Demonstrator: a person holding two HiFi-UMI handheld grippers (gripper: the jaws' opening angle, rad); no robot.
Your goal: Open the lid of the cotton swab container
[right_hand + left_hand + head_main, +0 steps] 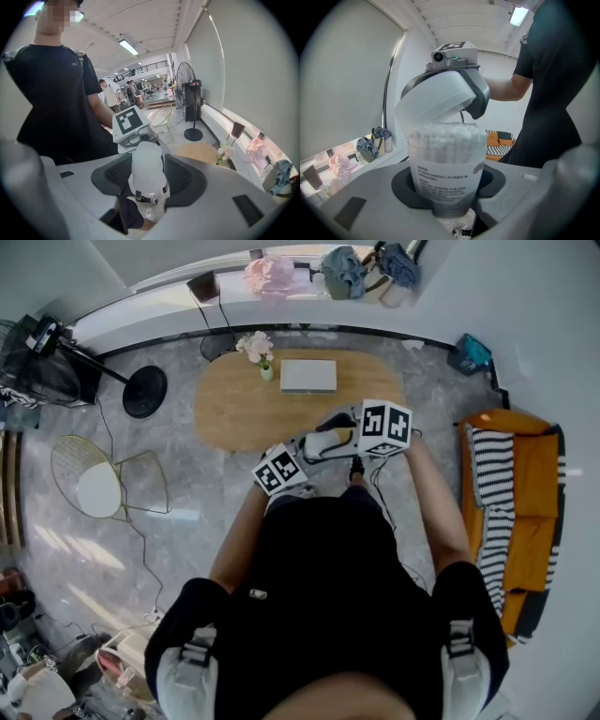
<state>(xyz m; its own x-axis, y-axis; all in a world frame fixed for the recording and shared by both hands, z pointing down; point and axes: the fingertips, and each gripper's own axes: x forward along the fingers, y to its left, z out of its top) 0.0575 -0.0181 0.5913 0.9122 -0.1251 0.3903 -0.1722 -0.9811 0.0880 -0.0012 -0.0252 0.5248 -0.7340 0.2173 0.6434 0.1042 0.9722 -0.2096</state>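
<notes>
My left gripper (449, 186) is clamped on the lower body of the container (446, 174) and holds it upright, pads pressing on both sides. Its top is uncovered, with the swabs (447, 138) packed tight and showing at the mouth. My right gripper (149, 177) is closed on the lid (147, 161), a white cap wedged between its dark pads. The lid is off the container and tilted just above the swabs. Both grippers meet close together in front of my body, near the front edge of the oval wooden table (234, 418).
</notes>
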